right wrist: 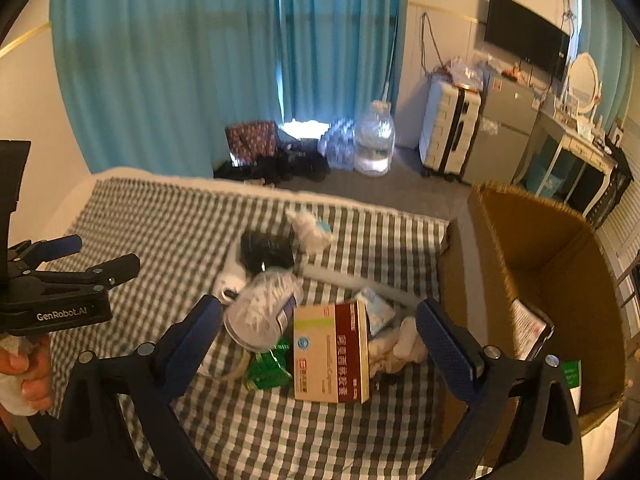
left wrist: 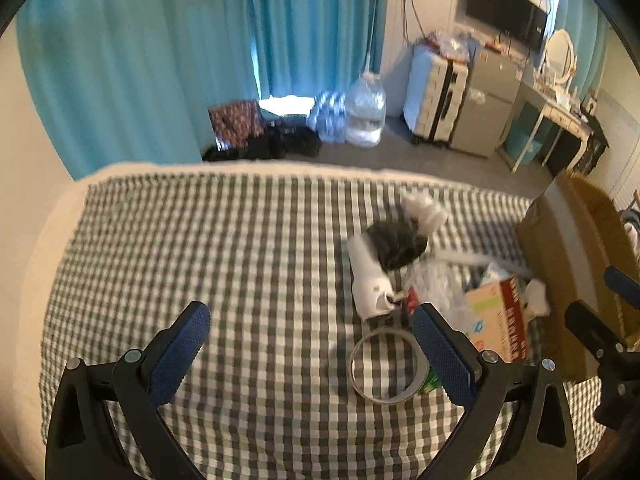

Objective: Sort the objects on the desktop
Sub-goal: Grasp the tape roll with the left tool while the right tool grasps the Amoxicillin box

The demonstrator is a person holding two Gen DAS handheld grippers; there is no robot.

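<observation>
**A:** so what are the grippers doing right now?

**B:** right gripper has its fingers spread wide, nothing pinched, hanging over the pile with the medicine box showing between them. Left gripper is wide apart too, empty, with the tape ring lying on the checked cloth just inside its right finger.

**A:** and the cardboard box?

**B:** cardboard box sits open, right of the medicine box. Inside near the front corner there's a leaflet or booklet and something green; can't tell more.

**A:** rest of the pile?

**B:** all around the medicine box: clear plastic bottle to its left, green packet at its lower left, crumpled white cloth to its right, black thing and white device further back. Blurry, tbh.
</observation>
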